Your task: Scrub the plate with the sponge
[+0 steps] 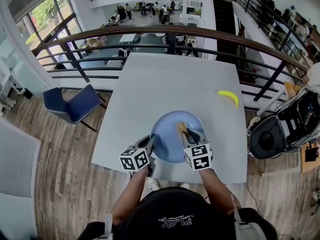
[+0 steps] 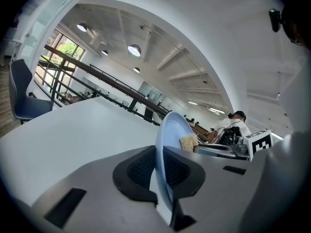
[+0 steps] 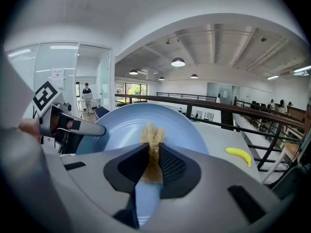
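We clamp left gripper (image 2: pixel 159 174) on plate (image 3: pixel 121 125) rim to anchor it on desk (image 1: pixel 165 84). Right gripper (image 3: pixel 154 164) pinches sponge (image 3: pixel 152 135), tip over plate face for scrubbing.

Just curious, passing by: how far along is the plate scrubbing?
Setup looks done: the left gripper clamps the plate by its rim, the right gripper grips the sponge. In hand: the sponge rests against the plate, so scrubbing seems under way. Left: how much remains I can't tell; no dirt or suds show.
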Action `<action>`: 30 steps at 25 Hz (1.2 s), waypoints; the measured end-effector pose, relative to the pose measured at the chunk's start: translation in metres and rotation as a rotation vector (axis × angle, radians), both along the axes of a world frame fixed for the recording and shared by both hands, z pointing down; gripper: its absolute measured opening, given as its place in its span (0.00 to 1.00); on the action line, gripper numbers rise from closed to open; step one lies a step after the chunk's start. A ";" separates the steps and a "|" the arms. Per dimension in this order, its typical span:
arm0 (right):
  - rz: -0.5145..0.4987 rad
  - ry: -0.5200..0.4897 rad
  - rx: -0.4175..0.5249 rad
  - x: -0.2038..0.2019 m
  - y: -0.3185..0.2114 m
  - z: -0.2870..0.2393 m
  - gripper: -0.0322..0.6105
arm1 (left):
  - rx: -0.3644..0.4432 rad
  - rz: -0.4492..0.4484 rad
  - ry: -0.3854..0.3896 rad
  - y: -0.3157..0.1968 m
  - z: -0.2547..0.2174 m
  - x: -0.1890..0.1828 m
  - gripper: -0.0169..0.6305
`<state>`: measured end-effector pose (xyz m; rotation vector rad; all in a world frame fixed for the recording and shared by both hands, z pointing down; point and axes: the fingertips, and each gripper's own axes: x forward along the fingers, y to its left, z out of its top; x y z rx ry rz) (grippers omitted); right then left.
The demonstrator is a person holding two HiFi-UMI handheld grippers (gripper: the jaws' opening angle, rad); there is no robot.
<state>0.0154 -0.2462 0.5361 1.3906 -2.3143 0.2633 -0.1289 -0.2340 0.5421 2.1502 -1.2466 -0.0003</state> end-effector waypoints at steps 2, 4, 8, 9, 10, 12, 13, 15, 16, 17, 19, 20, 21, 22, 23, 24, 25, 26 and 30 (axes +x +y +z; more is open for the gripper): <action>0.018 -0.003 -0.004 0.005 -0.001 0.001 0.16 | 0.000 -0.001 -0.001 0.001 0.000 -0.001 0.07; 0.036 0.001 -0.009 0.012 -0.001 0.003 0.16 | 0.000 -0.002 -0.004 0.002 0.000 -0.001 0.08; 0.062 0.009 -0.015 0.023 -0.004 0.006 0.16 | -0.002 -0.007 -0.005 0.001 0.000 -0.006 0.08; 0.069 0.009 -0.016 0.026 -0.005 0.007 0.16 | -0.002 -0.008 -0.003 0.001 0.000 -0.007 0.08; 0.076 0.009 -0.018 0.028 -0.006 0.007 0.16 | -0.002 -0.008 0.000 0.001 -0.001 -0.007 0.08; 0.091 0.011 -0.020 0.034 -0.007 0.008 0.16 | 0.002 -0.007 0.006 0.001 -0.002 -0.007 0.08; 0.098 0.013 -0.021 0.037 -0.007 0.008 0.16 | 0.004 -0.007 0.009 0.002 -0.002 -0.007 0.08; 0.113 0.017 -0.024 0.043 -0.007 0.009 0.16 | 0.006 -0.007 0.015 0.003 -0.004 -0.007 0.08; 0.119 0.018 -0.027 0.046 -0.008 0.010 0.16 | 0.006 -0.008 0.017 0.002 -0.005 -0.007 0.08; 0.124 0.019 -0.028 0.048 -0.010 0.010 0.16 | 0.006 -0.009 0.017 0.001 -0.005 -0.007 0.08; 0.129 0.019 -0.031 0.051 -0.013 0.009 0.16 | 0.004 -0.009 0.019 -0.001 -0.005 -0.007 0.08; 0.130 0.019 -0.032 0.051 -0.014 0.009 0.16 | 0.001 -0.009 0.020 -0.002 -0.005 -0.008 0.08; 0.130 0.018 -0.032 0.051 -0.015 0.009 0.16 | -0.001 -0.010 0.020 -0.003 -0.004 -0.008 0.08; 0.129 0.019 -0.031 0.049 -0.015 0.008 0.16 | -0.004 -0.011 0.020 -0.004 -0.004 -0.009 0.08; 0.128 0.021 -0.029 0.048 -0.015 0.007 0.16 | -0.005 -0.012 0.019 -0.005 -0.004 -0.009 0.08; 0.124 0.022 -0.026 0.046 -0.016 0.005 0.16 | -0.006 -0.013 0.020 -0.007 -0.004 -0.009 0.08; 0.119 0.025 -0.022 0.045 -0.016 0.003 0.16 | -0.006 -0.014 0.022 -0.009 -0.004 -0.008 0.08; 0.113 0.027 -0.019 0.045 -0.015 0.001 0.16 | -0.005 -0.015 0.025 -0.010 -0.004 -0.007 0.08; 0.091 0.023 -0.010 0.041 -0.011 -0.011 0.16 | -0.003 -0.024 0.037 -0.010 -0.006 -0.008 0.08</action>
